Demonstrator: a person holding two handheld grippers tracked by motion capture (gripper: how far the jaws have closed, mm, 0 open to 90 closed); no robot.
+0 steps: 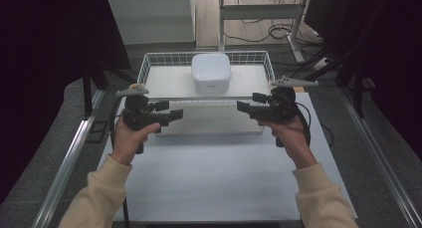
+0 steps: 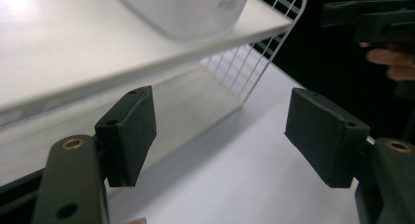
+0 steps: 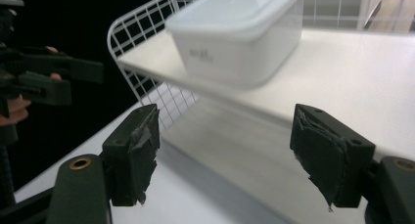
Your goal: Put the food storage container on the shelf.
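One white wire basket is sitting at the far side of the white bench, raised on a white shelf-like board, and one white lidded box is resting inside it, near the middle. The lid is hiding whatever the box is carrying, and the small grey lettering on its side is too blurred to read. Two claws are hovering just in front of the basket, pointing at each other: the left claw and the right claw. Both are standing spread wide with nothing between the pads. The basket's far corners are getting cut off in the gripper views.
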